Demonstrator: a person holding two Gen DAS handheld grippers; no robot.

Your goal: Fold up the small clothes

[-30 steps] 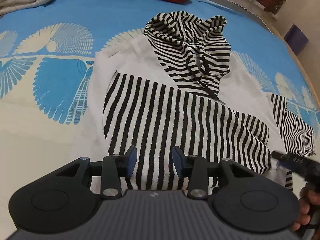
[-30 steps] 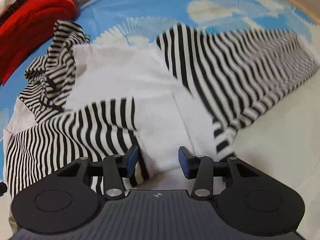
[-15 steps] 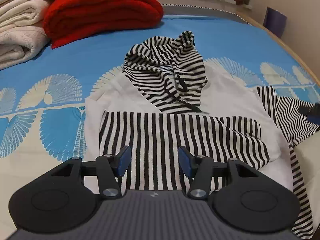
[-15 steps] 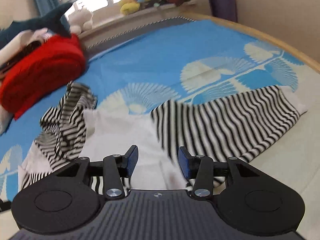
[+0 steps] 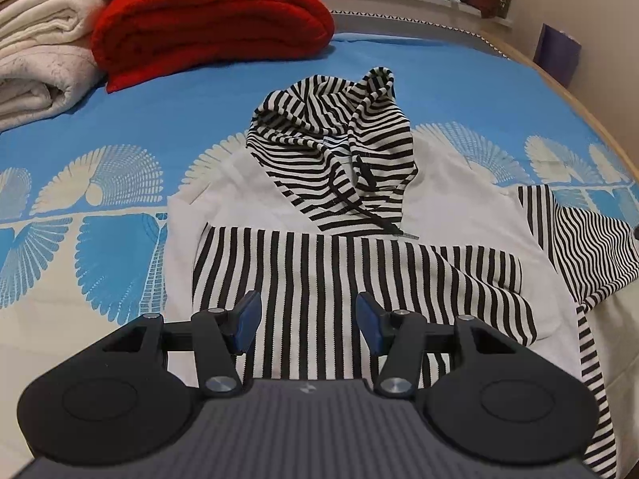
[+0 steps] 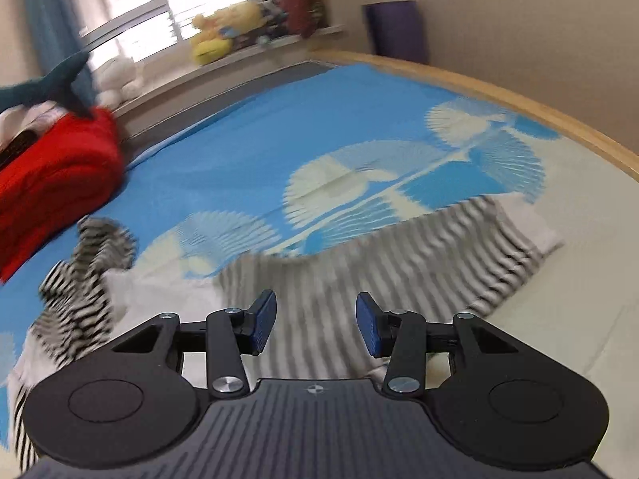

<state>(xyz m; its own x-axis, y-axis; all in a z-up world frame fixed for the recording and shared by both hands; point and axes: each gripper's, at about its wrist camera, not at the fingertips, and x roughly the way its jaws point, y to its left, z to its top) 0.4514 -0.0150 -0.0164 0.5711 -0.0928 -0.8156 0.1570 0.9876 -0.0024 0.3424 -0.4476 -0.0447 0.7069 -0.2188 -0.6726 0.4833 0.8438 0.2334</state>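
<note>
A small white hoodie with a black-and-white striped hood lies flat on the bed. One striped sleeve is folded across its body; the other striped sleeve lies out to the right. My left gripper is open and empty, hovering over the folded sleeve. My right gripper is open and empty above the outstretched sleeve, which is blurred in the right wrist view. The hood shows at that view's left.
A blue and cream patterned bedspread covers the bed. A folded red blanket and white blankets lie at the far left. Plush toys sit on the ledge. A wooden bed edge runs along the right.
Both grippers have pulled back and tilted up from the hoodie. The left jaws have opened wider. The right view has swung right along the outstretched sleeve.
</note>
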